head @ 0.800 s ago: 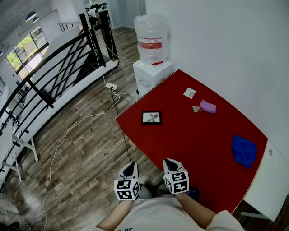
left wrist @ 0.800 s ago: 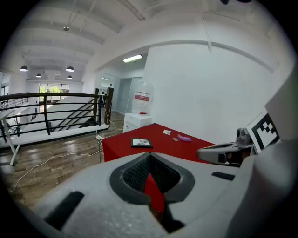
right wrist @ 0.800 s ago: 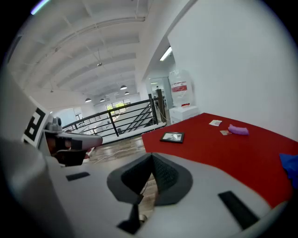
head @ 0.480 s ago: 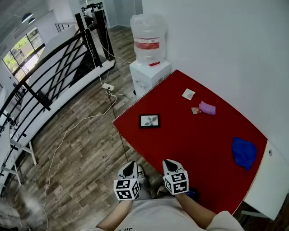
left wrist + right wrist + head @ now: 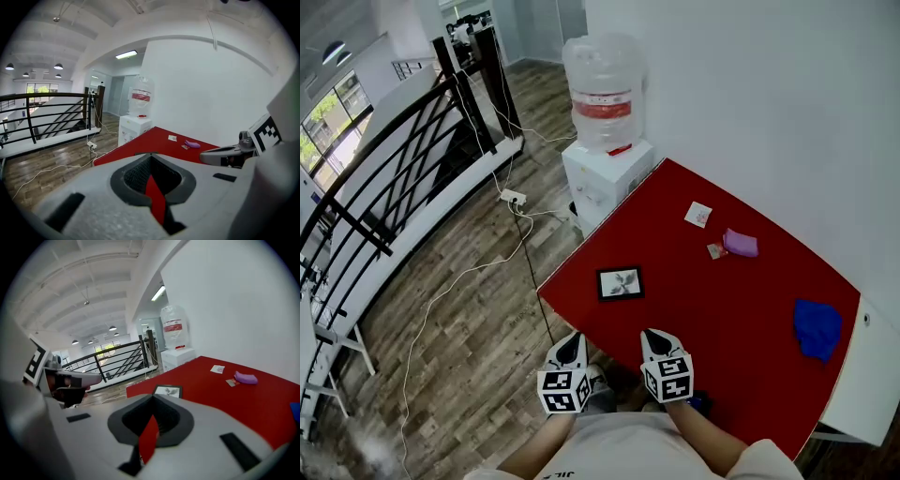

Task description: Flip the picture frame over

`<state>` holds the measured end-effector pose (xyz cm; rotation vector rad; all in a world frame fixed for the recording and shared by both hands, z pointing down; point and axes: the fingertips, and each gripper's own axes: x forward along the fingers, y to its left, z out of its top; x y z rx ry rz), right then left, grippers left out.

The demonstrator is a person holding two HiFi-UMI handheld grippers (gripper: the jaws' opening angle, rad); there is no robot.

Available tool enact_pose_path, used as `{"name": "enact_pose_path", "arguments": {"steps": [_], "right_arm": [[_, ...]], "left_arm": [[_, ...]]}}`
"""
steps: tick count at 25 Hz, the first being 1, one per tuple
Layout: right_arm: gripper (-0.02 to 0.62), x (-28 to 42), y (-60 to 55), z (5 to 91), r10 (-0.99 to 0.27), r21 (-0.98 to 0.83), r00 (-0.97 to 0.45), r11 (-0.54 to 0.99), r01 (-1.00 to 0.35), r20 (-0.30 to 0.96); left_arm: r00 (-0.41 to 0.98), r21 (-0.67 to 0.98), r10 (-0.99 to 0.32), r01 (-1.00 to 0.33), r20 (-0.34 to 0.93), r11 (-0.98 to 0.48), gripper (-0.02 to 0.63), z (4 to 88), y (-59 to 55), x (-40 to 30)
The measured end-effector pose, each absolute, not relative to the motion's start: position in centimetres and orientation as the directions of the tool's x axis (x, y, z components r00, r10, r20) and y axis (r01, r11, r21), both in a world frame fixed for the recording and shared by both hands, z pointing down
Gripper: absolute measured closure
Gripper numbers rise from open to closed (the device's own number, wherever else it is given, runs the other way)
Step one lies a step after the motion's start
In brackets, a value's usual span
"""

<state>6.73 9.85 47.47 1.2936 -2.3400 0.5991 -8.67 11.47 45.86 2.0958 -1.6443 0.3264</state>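
Looking down, we see wood floor taking the whole left side, wide open btwn us and the black railing. A white cable runs loose across it to a power strip. White wall closes the far and right side.

Red table sits skewed w/ its far long edge tight to the wall. The near long edge faces us and the left corner juts toward the floor. Water dispenser stands just beside the table's far left end.

Tabletop is flat, plain red and mostly bare, so lots of room round the items.
- Blue cloth: bunched nr the right end.
- Picture frame: lies flat, pic side up, nr the left corner, set in from both edges and well apart from everything else.
- Purple pouch: nr the wall side, w/ a small packet just beside it.
- White card: a bit further along.

Left gripper has its jaws pressed together on nothing. In head view its tip is just off the near edge, over floor. Right gripper is likewise pressed together and empty, tip over the near edge. Both are short of the frame, which lies ahead btwn them.
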Motion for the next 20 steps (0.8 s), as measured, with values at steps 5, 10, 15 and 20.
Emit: {"name": "enact_pose_path", "arguments": {"steps": [5, 10, 15, 20], "right_arm": [[0.592, 4.3, 6.0, 47.2, -0.712, -0.162, -0.457, 0.444, -0.881, 0.534], [0.592, 2.6, 3.8, 47.1, -0.730, -0.148, -0.427, 0.416, -0.897, 0.534], [0.592, 2.5, 2.4, 47.0, -0.729, -0.152, -0.422, 0.408, -0.900, 0.539], [0.592, 3.2, 0.4, 47.0, -0.717, -0.150, -0.428, 0.420, -0.895, 0.549]], "left_arm": [[0.297, 0.205, -0.840, -0.952, 0.453, -0.226, 0.601, 45.9, 7.5, -11.1], [0.325, 0.207, -0.826, -0.944, 0.460, -0.256, 0.601, 46.0, 4.8, -12.8], [0.334, 0.212, -0.823, -0.941, 0.459, -0.263, 0.601, 45.9, 3.1, -12.7], [0.334, 0.219, -0.819, -0.941, 0.467, -0.259, 0.601, 46.0, 1.6, -11.8]]}}
